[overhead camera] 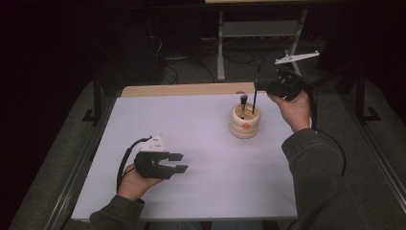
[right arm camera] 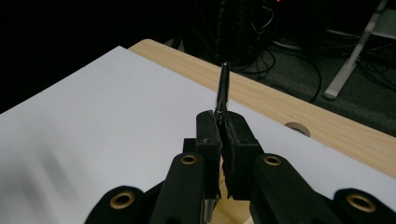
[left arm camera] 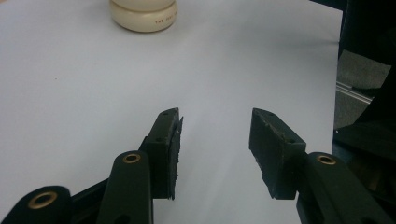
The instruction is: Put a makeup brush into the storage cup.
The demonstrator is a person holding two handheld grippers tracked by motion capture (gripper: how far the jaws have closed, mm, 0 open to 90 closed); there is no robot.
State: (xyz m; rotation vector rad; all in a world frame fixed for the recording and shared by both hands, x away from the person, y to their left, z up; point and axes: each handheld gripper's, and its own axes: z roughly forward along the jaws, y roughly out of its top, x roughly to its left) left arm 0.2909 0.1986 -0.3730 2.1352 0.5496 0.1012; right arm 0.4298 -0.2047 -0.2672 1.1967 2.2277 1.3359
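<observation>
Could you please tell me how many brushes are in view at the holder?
2: one brush stands in the holder, and a second brush, pinched by the right hand-held gripper, hangs over it. Others may be hidden inside.

cream holder [overhead camera: 244, 122], blk brush [overhead camera: 254, 101], white tbl [overhead camera: 191, 143]

Dark green sleeves; black claws [overhead camera: 178, 163], brass rivets, black cables.

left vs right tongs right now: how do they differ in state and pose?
The left tongs stand open with nothing between the jaws; the right tongs are shut on a thin dark brush handle. The left tongs sit low over the white table near its front edge, away from the holder; the right tongs are raised above the cream holder. Both have black jaws.
</observation>
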